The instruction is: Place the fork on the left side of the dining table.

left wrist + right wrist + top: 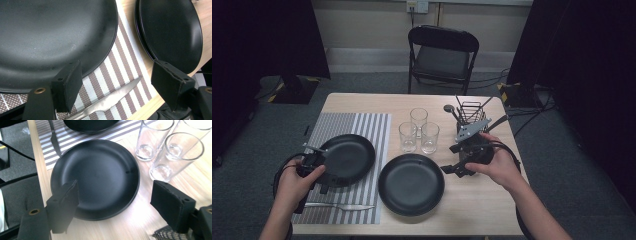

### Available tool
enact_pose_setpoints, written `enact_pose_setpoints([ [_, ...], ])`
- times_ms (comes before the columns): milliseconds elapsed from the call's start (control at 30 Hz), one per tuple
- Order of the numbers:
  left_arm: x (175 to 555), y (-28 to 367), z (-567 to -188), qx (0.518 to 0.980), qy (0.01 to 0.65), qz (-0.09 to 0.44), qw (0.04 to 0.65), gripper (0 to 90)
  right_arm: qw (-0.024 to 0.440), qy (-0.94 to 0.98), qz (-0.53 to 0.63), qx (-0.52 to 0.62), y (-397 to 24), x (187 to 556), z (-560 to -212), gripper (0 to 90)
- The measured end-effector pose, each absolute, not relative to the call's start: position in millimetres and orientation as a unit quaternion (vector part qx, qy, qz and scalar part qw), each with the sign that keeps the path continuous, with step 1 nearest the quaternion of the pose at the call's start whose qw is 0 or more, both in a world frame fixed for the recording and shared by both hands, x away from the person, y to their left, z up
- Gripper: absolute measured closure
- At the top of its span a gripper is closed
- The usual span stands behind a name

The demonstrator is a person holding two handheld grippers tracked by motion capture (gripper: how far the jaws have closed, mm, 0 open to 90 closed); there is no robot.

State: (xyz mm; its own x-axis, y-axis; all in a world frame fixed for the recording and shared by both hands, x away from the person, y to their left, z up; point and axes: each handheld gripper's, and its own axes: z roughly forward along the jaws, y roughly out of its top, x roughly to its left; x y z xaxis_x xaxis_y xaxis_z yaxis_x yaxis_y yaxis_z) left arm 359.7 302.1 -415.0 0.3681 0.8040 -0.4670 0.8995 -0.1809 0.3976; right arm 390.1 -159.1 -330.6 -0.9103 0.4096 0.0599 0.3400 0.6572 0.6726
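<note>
high: your left gripper (319, 170) sits at near-left rim of mat plate (346, 159); right gripper (457, 167) just right of centre plate (411, 184) | left view: jaws apart, nothing gripped, knife (110, 100) between | right view: jaws wide, empty, above centre plate (96, 176)

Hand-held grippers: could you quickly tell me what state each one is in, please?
Left hand-held gripper: open, holding nothing, over the striped placemat.
Right hand-held gripper: open, holding nothing.
</note>
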Motion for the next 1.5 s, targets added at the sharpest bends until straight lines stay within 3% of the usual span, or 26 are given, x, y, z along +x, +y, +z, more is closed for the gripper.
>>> enact_pose_setpoints([
  [733,360.5,298.8,-413.9,0.771,0.547,-0.075,0.317,24.9,0.078,0.900,0.348,0.250,-191.7,409.8,-308.5,33.8],
  [1500,361.6,294.3,-415.1,0.773,0.543,-0.081,0.319,25.0,0.104,0.877,0.346,0.318,-206.6,439.7,-307.9,45.6],
])
